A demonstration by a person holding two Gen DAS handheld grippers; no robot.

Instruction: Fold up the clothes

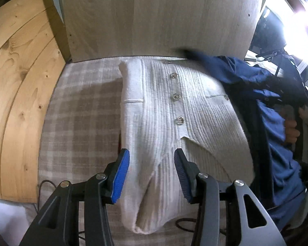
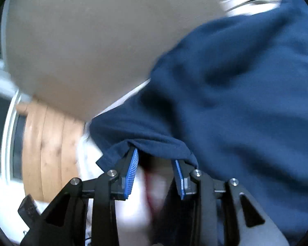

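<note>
Left claw [image 1: 152,173] gapes over the folded, ribbed cream cardigan [image 1: 174,127]; right claw [image 2: 157,171] apart under navy cloth [image 2: 236,92].

Readable text: none in either view.
Labels, brands, numbers, signs: none legible on any garment or surface.

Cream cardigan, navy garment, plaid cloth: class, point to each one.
cream cardigan [image 1: 154,110]: left wrist view, ribbed front beside buttons
navy garment [image 2: 236,82]: right wrist view, middle of fabric
plaid cloth [image 1: 82,123]: left wrist view, bare area
</note>
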